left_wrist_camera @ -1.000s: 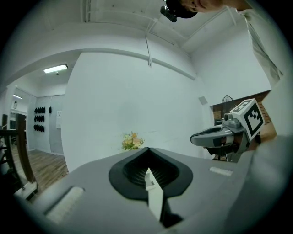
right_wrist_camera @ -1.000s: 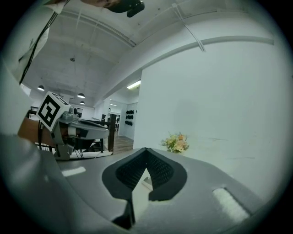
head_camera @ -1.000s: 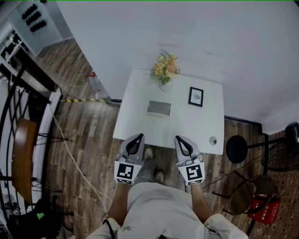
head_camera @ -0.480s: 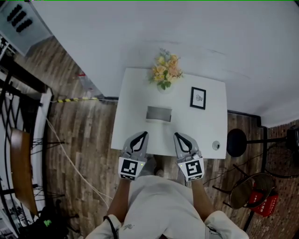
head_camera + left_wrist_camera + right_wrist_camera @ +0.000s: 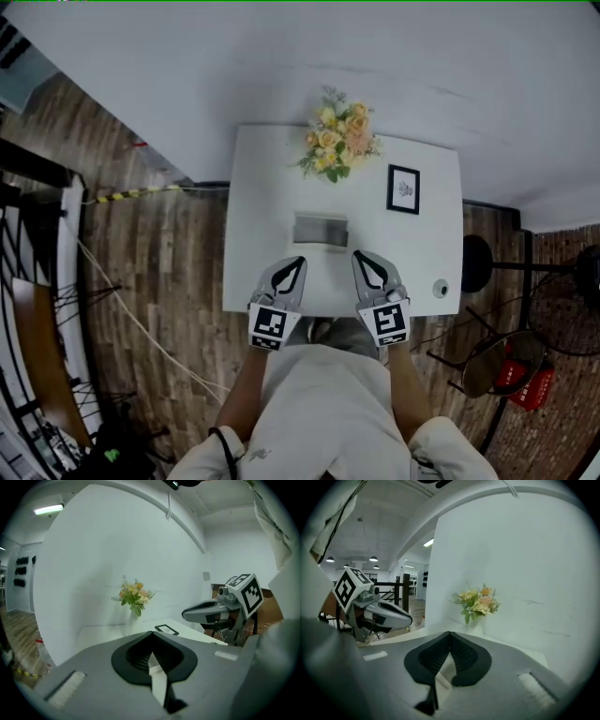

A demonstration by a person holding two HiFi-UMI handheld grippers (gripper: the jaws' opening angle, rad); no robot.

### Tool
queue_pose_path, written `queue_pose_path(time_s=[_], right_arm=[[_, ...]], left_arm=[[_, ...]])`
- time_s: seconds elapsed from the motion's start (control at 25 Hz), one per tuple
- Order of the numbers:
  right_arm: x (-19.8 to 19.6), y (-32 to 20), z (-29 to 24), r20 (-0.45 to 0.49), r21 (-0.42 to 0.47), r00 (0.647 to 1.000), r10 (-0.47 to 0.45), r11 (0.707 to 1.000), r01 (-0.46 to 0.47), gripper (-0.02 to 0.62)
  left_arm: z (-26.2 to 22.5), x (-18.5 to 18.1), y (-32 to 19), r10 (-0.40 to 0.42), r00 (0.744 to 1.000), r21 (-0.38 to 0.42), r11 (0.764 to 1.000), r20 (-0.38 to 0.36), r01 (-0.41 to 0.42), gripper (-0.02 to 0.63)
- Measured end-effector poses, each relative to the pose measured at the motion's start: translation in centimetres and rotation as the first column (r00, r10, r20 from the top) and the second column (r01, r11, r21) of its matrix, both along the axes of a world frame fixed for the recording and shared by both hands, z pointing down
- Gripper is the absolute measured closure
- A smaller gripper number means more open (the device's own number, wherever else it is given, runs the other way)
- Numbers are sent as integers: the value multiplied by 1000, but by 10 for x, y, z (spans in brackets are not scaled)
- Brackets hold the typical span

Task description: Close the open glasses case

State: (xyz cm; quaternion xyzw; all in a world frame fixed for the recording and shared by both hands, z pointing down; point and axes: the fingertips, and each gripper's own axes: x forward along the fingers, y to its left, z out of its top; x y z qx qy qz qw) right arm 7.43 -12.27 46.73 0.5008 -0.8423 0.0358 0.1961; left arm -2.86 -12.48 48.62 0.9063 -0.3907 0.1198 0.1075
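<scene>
Two empty grippers, each pinched together, have advanced toward the glasses case (image 5: pixel 321 230) lying mid-bench (image 5: pixel 262 187). The left gripper (image 5: pixel 297 263) sits just short of its near-left corner, the right gripper (image 5: pixel 361 258) near-right. Closing seems imminent, not begun.

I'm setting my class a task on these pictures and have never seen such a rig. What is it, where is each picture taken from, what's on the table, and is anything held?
No robot: a person holds a two-jaw gripper in each hand. One picture looks down from a head camera; the others come from cameras on the left gripper and right gripper. The table holds flowers, a frame, a case and a small round object. Both grippers are shut and empty.
</scene>
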Motion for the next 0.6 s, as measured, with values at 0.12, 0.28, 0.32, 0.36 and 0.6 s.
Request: queue_pose_path(time_s=[0.12,0.28,0.32,0.36,0.6], right_arm=[[4,-16,9,-15,-19,1000,9,1000,-9,592],[11,-35,28,-45,-53,999,-11,999,9,592],[12,-37,34,-50,-65,998,-23,998,19,592],[13,-40,39,-53,-73,998,-33,997,29,592],[16,-61,67,-47,-112,995,-89,990,83,592]], left_arm=[[15,4,-11,4,1000,-34,999,3,-3,586],[35,14,-24,-4,1000,-74,997,13,5,586],[40,16,-25,-6,1000,-84,996,17,7,586],[46,19,-27,-6,1000,-92,996,23,8,586],[76,30,-43,-40,997,-126,991,62,47,586]])
